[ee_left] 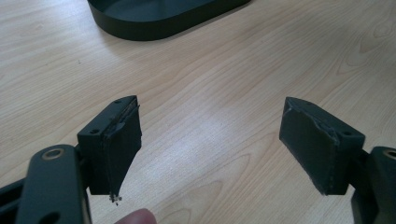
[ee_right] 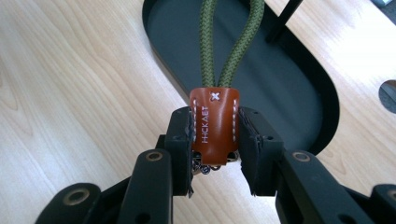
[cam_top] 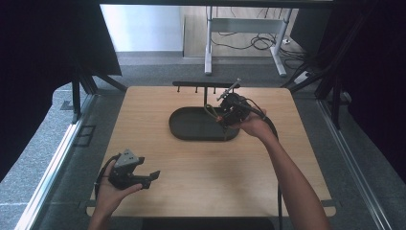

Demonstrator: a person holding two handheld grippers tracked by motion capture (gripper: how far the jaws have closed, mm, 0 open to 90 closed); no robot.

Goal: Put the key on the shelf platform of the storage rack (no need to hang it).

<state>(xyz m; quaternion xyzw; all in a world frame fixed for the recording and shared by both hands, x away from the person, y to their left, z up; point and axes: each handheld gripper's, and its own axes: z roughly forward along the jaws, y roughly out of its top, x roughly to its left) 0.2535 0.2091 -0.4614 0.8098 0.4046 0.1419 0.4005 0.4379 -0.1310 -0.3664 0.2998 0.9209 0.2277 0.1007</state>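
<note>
My right gripper [ee_right: 215,154] is clamped on the brown leather tab [ee_right: 214,125] of a keychain, both pads pressing its stitched sides, with the green cord loop [ee_right: 229,42] running up and away from it toward the top of the frame. In the high view that gripper [cam_top: 229,113] sits right of centre, over the right end of the black oval tray [cam_top: 189,133], just below the hook rack [cam_top: 203,86] that stands up from the tray's far side. My left gripper [ee_left: 210,144] is spread wide with nothing between its jaws, hovering over bare wood; in the high view it [cam_top: 143,176] rests at the lower left, well apart from the work.

I judge the step in hand to be getting the loop onto one of the rack's hooks. The risks I see: the hold is on the tab alone, so the soft cord may sag or twist and miss a hook; small metal links hang below the tab and could snag a jaw when I let go; and nudging the thin post [ee_right: 282,21] could shift the tray, since my other hand is not steadying it.
</note>
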